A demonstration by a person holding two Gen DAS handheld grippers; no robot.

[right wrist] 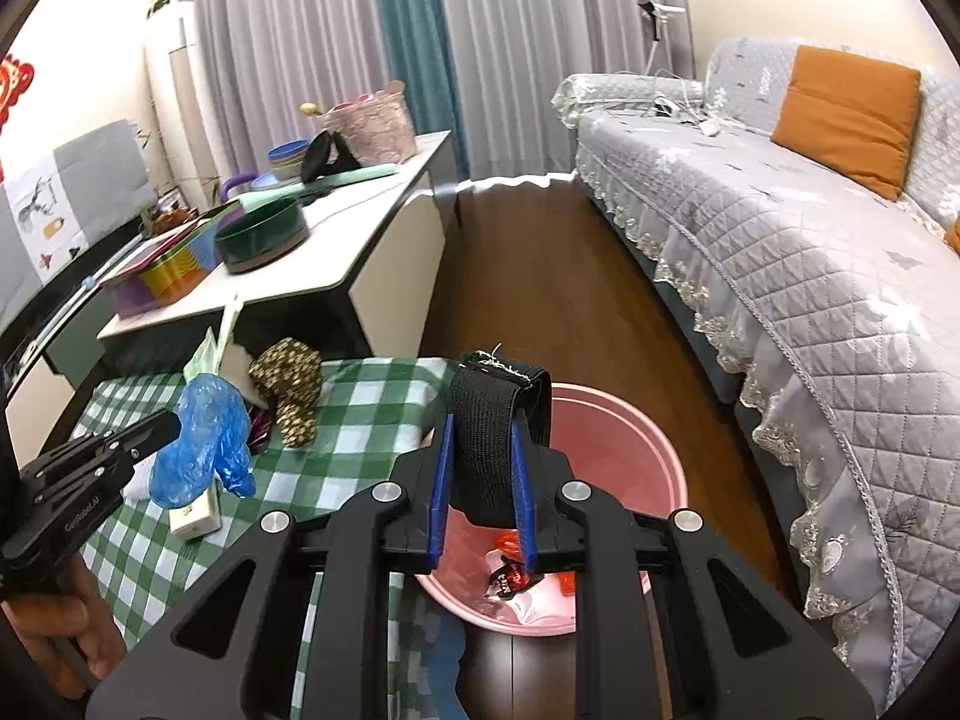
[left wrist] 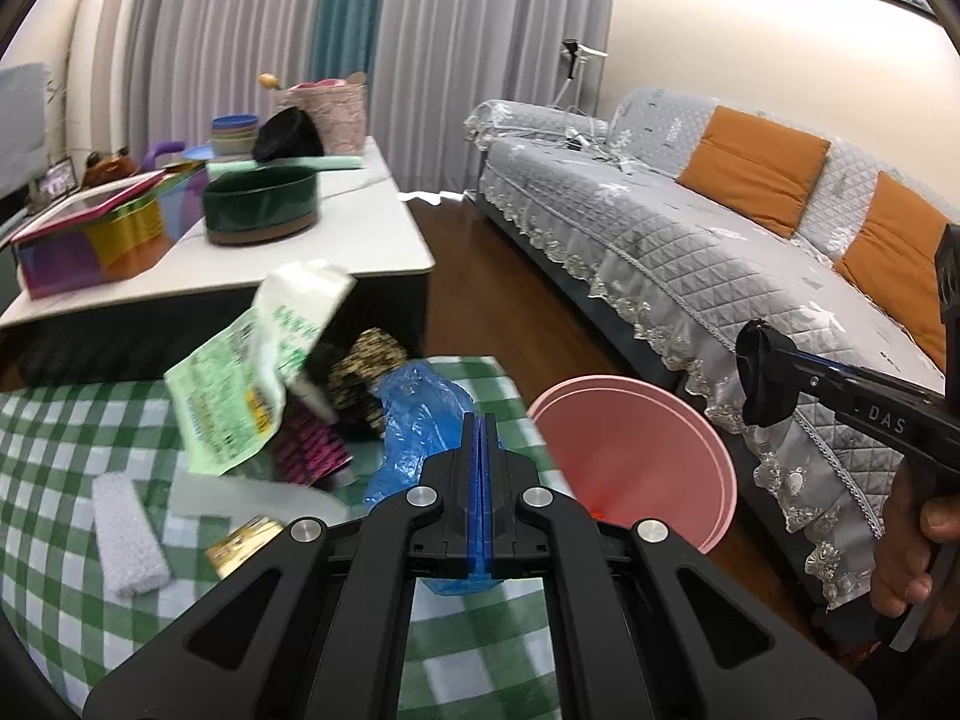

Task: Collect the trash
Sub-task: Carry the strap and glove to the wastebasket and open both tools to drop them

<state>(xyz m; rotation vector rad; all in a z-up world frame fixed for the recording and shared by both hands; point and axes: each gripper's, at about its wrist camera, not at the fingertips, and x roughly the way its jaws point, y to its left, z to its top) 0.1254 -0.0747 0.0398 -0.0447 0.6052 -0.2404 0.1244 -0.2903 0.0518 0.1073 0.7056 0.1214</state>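
Inside pink bin [right wrist: 606, 420], wrappers [right wrist: 510, 576], hidden from left wrist

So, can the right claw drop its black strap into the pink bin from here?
Probably yes: the right claw, shut on the black strap, is above the pink bin, with nothing between them.

Living room. Sofa [left wrist: 690, 228] with grey quilted, lace-edged cover; orange cushions [left wrist: 753, 171] on its back. Dark wooden floor [right wrist: 540, 276] before the sofa. White-topped table [right wrist: 360, 228] across the floor from it. Grey and teal curtains [left wrist: 336, 18] behind the sofa's far end. Cream walls [left wrist: 660, 18].
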